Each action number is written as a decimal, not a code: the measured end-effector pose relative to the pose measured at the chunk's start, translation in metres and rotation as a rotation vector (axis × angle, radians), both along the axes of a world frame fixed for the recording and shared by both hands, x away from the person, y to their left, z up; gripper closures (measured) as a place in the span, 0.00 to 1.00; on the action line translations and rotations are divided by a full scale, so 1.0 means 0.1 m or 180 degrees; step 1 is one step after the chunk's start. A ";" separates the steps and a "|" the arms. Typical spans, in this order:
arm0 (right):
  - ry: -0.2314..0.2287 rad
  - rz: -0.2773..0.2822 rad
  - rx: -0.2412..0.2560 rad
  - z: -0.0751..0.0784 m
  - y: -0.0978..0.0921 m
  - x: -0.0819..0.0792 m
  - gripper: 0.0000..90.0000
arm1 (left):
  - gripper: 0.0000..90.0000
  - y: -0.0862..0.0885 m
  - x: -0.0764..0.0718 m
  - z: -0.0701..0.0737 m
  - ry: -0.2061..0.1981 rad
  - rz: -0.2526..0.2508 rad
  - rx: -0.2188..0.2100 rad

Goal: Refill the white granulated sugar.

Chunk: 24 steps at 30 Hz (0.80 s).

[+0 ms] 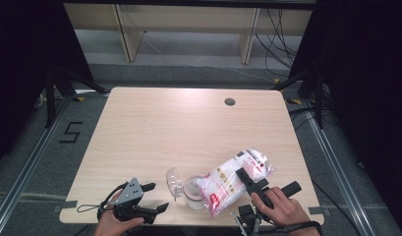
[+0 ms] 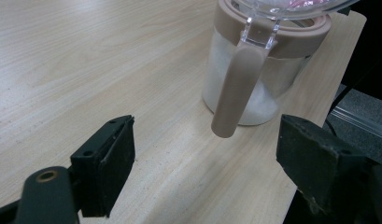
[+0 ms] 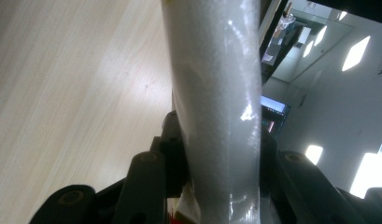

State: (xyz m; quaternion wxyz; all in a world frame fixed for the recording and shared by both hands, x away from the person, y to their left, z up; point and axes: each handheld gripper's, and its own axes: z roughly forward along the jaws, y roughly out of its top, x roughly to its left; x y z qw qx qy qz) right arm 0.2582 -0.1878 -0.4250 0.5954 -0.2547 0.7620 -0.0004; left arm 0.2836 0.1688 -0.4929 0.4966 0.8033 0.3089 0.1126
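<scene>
A clear jar point(image 1: 192, 191) with a brown rim stands near the table's front edge, its clear lid point(image 1: 174, 182) flipped open to the left. It holds white grains. A plastic bag point(image 1: 240, 173) of white grains with red print lies tilted, its lower end at the jar's mouth. My right gripper point(image 1: 245, 178) is shut on the bag's middle; in the right gripper view the white bag point(image 3: 216, 93) rises between the jaws. My left gripper point(image 1: 158, 196) stands open just left of the jar, nothing in it. In the left gripper view the jar point(image 2: 268, 84) and its brown handle point(image 2: 235, 88) face the open jaws.
The pale wooden table point(image 1: 188, 128) has a round cable hole point(image 1: 230, 102) at the back right. Its front edge runs close under both hands. Black curtains and metal stands flank the table; a wooden shelf frame point(image 1: 188, 29) stands behind.
</scene>
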 end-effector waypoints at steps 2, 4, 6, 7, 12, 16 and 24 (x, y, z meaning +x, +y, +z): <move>0.0004 -0.0003 -0.0001 0.00 0.00 0.00 0.75 | 0.22 0.00 0.00 0.00 0.0001 0.0001 0.0009; 0.0005 0.0002 -0.0001 0.00 0.00 0.00 0.75 | 0.22 0.01 0.00 0.00 0.0003 -0.0001 0.0016; 0.0011 0.0000 0.0010 0.00 0.00 0.00 0.75 | 0.22 0.00 0.00 0.00 0.0002 0.0006 -0.0001; 0.0011 0.0000 0.0010 0.00 0.00 0.00 0.75 | 0.22 0.00 0.00 0.00 0.0002 0.0006 -0.0001; 0.0038 0.0007 0.0014 -0.01 -0.01 0.01 0.75 | 0.22 0.00 0.00 0.00 0.0002 0.0001 0.0004; 0.0038 -0.0003 -0.0005 0.00 0.00 0.01 0.76 | 0.22 0.00 0.00 0.00 0.0005 0.0018 -0.0029; -0.0012 0.0021 -0.0051 0.01 0.02 -0.01 0.76 | 0.22 0.00 0.00 0.00 -0.0001 0.0007 -0.0005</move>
